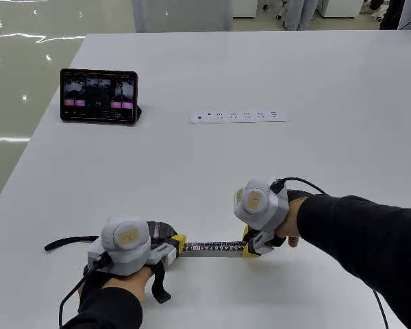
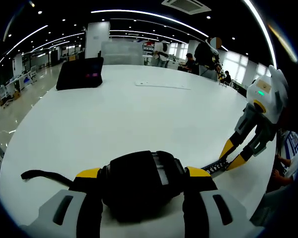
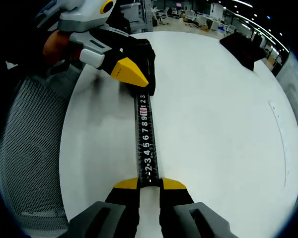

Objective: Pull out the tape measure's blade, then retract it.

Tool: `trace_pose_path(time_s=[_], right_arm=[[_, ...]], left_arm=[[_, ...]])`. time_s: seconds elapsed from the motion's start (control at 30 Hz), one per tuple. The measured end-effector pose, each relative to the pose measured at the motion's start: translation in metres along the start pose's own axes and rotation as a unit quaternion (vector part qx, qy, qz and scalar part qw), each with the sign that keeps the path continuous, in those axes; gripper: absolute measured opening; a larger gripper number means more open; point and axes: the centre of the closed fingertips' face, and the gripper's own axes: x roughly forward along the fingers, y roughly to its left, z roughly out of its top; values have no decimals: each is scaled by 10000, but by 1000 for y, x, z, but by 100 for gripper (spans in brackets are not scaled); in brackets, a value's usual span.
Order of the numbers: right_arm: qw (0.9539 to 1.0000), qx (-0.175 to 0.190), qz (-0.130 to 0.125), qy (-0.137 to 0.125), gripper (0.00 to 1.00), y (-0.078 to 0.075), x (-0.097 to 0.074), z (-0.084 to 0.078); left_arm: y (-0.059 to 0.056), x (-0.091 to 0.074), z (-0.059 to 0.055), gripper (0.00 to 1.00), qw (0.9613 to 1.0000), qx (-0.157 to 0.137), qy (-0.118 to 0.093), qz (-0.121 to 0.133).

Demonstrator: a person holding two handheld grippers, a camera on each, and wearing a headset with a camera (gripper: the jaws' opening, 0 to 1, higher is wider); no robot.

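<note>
Jaws of left gripper (image 2: 143,173) clasp tape measure case (image 2: 139,191); at its 3 o'clock, jaws of right gripper (image 3: 150,183) pinch the extended blade (image 3: 145,134).

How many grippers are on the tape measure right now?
2. The left gripper clamps the case; the right gripper pinches the pulled-out blade near its end.

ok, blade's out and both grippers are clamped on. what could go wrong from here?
1. The right gripper pinches the black numbered blade near its end. If its yellow-tipped fingers slip, the blade would likely whip back into the black tape measure case.
2. The left gripper grips that rounded case by its sides, so a hard pull might twist it loose.
3. The black strap lies loose on the white table and could snag.
</note>
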Motion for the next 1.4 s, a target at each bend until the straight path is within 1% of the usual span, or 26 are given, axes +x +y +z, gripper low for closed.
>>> trace_pose_path(time_s=[0.17,0.53,0.73,1.03,1.17,1.4], right_arm=[[10000,0,-9,-7,11,0,0,1],[9999,124,-19,-85,10,1,-1,4],[9999,133,-3,-62,10,1,-1,5],[9999,148,7,-65,10,1,0,7],[9999,152,13,-65,10,1,-1,7],[9999,139,18,-83,10,1,-1,8]], left_arm=[[0,0,0,61,10000,13,12,-4],[-1,-1,0,61,10000,5,57,-28],[-2,0,0,61,9999,2,99,-32],[-1,-2,0,61,9999,-49,100,-70],[-1,-2,0,61,9999,-46,49,-111],[0,-3,1,61,9998,-98,27,-192]])
